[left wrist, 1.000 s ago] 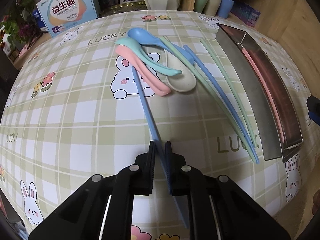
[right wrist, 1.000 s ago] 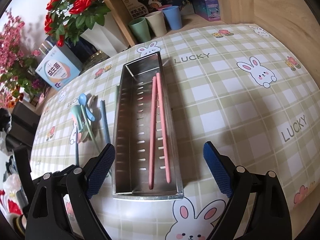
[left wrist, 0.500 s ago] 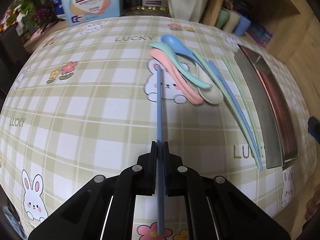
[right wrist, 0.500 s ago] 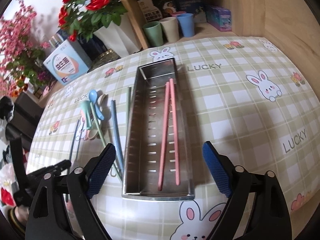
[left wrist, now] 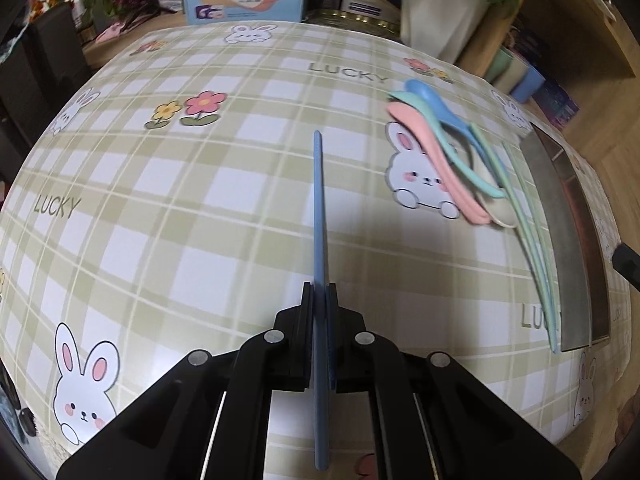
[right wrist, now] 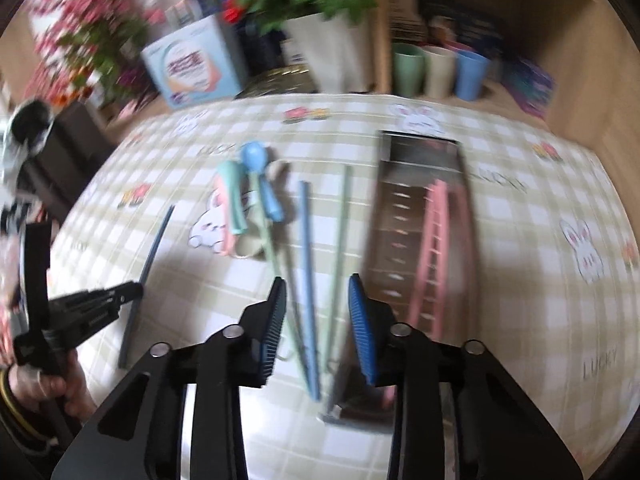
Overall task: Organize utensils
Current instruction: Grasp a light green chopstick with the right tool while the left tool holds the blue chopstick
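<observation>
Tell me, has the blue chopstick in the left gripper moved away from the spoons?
Yes. The blue chopstick, clamped in the left gripper, now lies left of the spoons, apart from them.

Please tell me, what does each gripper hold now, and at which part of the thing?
The left gripper pinches a blue chopstick near its thicker end. The right gripper is closing over chopsticks on the table but grips nothing yet.

The whole right-wrist view is smeared by motion, so the printed box (right wrist: 192, 68) far ahead of the right hand-held gripper (right wrist: 316, 320) cannot be read. Whether its closing pads touch the blue chopstick (right wrist: 308, 280) and green chopstick (right wrist: 340, 248) between them (both streaked) cannot be told. In the left-wrist view, the metal tray (left wrist: 576, 240), far to the right of the left hand-held gripper (left wrist: 320, 320), hides its contents behind its wall.
</observation>
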### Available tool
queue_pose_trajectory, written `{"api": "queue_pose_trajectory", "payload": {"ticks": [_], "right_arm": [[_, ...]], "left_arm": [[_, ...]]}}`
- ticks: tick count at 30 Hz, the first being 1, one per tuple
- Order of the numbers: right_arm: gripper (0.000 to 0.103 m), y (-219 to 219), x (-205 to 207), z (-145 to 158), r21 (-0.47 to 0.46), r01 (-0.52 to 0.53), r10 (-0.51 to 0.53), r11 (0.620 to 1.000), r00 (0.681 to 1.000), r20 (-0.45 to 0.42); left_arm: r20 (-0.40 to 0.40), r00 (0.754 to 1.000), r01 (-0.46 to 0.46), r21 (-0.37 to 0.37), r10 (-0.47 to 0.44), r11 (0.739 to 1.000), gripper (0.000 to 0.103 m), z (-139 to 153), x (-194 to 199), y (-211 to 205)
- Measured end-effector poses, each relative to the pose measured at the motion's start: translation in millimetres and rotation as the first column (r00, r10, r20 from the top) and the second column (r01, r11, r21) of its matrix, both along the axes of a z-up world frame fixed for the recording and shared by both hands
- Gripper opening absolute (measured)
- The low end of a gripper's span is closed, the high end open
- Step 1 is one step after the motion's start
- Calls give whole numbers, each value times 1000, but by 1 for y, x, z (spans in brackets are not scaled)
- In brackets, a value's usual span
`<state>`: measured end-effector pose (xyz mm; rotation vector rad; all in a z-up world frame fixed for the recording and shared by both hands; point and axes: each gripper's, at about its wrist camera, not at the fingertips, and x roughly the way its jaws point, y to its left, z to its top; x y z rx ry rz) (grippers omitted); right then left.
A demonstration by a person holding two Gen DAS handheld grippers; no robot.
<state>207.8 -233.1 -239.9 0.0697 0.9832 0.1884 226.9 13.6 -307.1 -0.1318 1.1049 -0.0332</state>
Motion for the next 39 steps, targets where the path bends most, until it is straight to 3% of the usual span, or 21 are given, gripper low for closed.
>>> {"api": "queue_pose_trajectory", "payload": {"ticks": [7,16,21,30,39], "right_arm": [[26,45,32,-25,-84,-86,80,993,994,-81],[17,55,54,-52,-122,-47,29,991,989,-143],[17,60,57,-61,-124,-43,23,991,988,-155],[6,55,51,-66,-54,26,-35,998,986,-160],[6,43,28,-57,82,95,-83,992,987,-134]], "left_arm": [[16,1000,-2,-7,2,1000,6,-1,1,12],[44,998,36,15,-37,999,6,-3,1,9],[42,998,37,-9,-37,999,6,-3,1,14],[46,998,49,3,-49,999,7,-3,0,12],[48,997,66,28,-68,997,7,-4,0,9]]}}
